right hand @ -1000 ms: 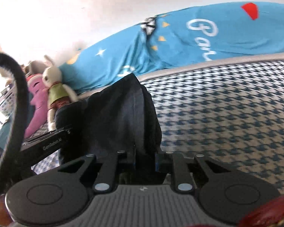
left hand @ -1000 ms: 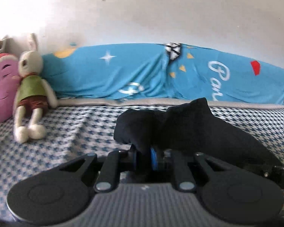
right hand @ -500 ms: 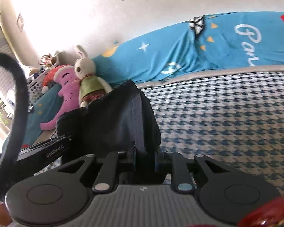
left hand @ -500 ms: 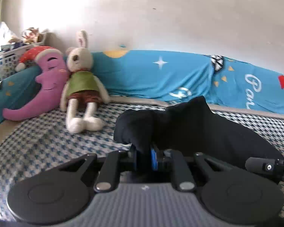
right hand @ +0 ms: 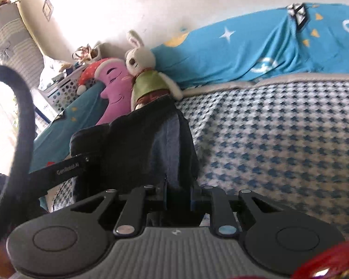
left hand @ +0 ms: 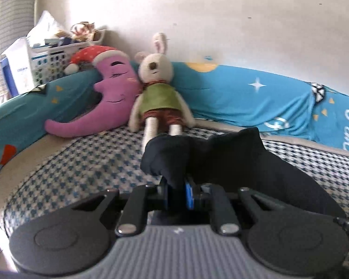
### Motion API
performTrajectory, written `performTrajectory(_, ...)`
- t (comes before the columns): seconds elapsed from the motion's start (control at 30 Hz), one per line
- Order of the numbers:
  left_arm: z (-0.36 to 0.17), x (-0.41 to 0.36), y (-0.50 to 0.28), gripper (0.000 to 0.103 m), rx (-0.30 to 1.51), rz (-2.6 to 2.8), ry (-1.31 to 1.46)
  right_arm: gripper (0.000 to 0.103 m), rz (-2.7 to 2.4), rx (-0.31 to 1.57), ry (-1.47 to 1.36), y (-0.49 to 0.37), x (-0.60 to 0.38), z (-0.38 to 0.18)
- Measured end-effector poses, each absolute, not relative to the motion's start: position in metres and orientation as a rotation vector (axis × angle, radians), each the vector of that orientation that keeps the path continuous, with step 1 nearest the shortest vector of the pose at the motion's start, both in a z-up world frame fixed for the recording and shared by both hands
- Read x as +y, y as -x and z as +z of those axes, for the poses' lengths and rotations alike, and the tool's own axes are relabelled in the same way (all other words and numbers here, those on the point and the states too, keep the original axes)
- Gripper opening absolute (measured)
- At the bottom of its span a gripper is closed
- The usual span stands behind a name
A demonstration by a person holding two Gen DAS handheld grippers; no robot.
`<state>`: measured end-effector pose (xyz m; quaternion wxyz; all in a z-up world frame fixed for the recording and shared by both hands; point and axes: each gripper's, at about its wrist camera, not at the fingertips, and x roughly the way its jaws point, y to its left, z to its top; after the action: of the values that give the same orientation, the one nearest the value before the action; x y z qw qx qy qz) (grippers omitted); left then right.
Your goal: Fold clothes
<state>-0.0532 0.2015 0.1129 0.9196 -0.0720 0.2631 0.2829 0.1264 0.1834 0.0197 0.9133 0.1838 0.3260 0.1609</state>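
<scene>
Left wrist view: your left claw [left hand: 177, 194] is clamped on the dark garment [left hand: 221, 160], bottom centre, likely keeping one edge taut. Bed [left hand: 86, 162] is free at lower left; rabbit toy [left hand: 159, 93] is near.

Right wrist view: your right claw [right hand: 179, 191] pinches the same garment [right hand: 146, 144], centre-left; open bed [right hand: 279, 134] on the right.

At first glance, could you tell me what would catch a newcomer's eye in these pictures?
Most striking is the dark garment, bunched in the foreground and pinched by both the left gripper and the right gripper above the houndstooth bed cover. Behind it, a plush rabbit in a green vest leans beside a purple moon pillow, against a bright blue bolster along the wall.
</scene>
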Motion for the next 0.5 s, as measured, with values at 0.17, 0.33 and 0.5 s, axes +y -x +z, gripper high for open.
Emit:
performTrajectory(0.17, 0.109, 0.226, 0.06, 0.013, 0.55, 0.629, 0.152, 0.018, 0.377, 0.673, -0.355, -0.132, 0.208, 0.013)
performTrajectory(0.33, 0.101, 0.246, 0.062, 0.013, 0.573, 0.663, 0.153, 0.018, 0.393, 0.693, -0.35, -0.139, 0.223, 0.002)
performTrajectory(0.5, 0.092, 0.258, 0.061, 0.013, 0.597, 0.678, 0.165, 0.018, 0.39, 0.699, -0.331, -0.148, 0.234, -0.005)
